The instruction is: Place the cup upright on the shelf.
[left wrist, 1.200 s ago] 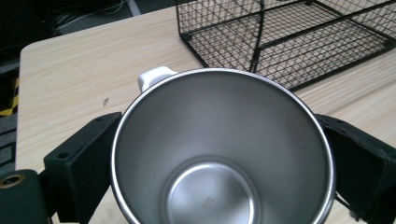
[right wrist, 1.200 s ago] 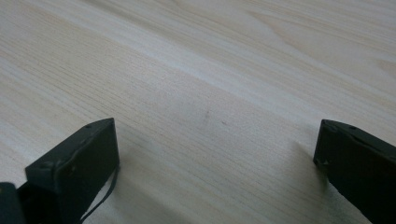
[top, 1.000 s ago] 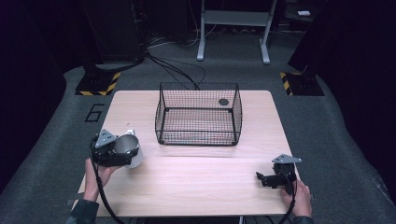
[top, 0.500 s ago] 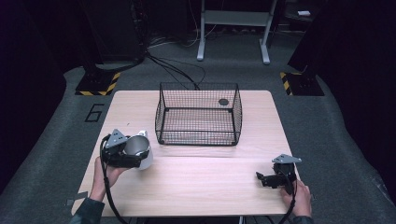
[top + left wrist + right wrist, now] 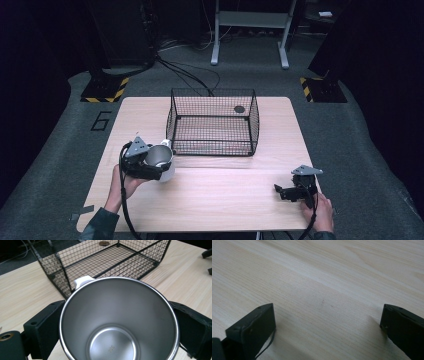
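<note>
My left gripper [image 5: 150,167] is shut on a steel cup [image 5: 160,159] with a white outside and handle, held just left of the black wire basket [image 5: 212,122]. In the left gripper view the cup [image 5: 117,322] sits between both jaws, its empty shiny inside facing the camera and its white handle [image 5: 82,281] pointing toward the basket [image 5: 105,262]. My right gripper [image 5: 284,192] rests near the table's front right, open, with bare wood between its jaws in the right gripper view [image 5: 327,322].
The basket stands at the middle back of the wooden table [image 5: 225,195]; a small dark disc [image 5: 239,109] shows at its far right corner. Cables and a metal stand [image 5: 250,30] are on the floor beyond. Bare wood lies between the two grippers.
My left gripper has carried the cup to the right and slightly forward, closer to the basket's left front corner. The right gripper has stayed in place.
</note>
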The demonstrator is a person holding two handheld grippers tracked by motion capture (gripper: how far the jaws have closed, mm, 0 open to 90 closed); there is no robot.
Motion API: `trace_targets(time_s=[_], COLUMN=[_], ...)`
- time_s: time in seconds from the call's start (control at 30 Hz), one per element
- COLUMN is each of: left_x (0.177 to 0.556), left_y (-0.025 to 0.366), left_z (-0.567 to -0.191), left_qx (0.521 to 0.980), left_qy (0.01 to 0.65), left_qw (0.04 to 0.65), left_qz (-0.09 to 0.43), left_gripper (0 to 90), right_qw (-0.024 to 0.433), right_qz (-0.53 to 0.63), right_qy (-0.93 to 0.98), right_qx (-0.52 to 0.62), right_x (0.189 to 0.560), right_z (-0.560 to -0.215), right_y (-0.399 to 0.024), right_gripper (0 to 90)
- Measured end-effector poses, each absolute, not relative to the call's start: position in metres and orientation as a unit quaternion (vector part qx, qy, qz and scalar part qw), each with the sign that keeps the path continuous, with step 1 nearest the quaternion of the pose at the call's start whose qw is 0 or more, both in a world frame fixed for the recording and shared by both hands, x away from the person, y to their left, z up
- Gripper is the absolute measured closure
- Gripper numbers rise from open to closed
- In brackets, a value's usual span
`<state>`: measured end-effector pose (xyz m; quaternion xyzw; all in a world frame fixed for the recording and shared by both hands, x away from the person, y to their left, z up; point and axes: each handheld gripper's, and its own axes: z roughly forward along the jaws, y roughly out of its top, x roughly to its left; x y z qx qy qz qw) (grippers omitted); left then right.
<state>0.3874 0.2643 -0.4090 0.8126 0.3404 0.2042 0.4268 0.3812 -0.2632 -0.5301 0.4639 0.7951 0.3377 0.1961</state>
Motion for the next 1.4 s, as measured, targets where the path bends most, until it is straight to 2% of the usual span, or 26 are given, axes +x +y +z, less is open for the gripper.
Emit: trace_targets(time_s=[0.53,1.4], left_x=[0.396,0.415], left_y=[0.236,0.219], left_z=[-0.398,-0.366], left_qx=[0.825,0.824], left_qy=[0.307,0.279], left_qw=[0.439,0.459], left_qz=[0.179,0.18], left_gripper=[6.2,6.2], right_qw=[0.196,0.196], right_qz=[0.337,0.338], right_qy=[0.795,0.795], right_qx=[0.464,0.464], right_x=[0.381,0.381], right_z=[-0.53,-0.53], right_y=[-0.263,-0.263], right_gripper=[0.0,0.0])
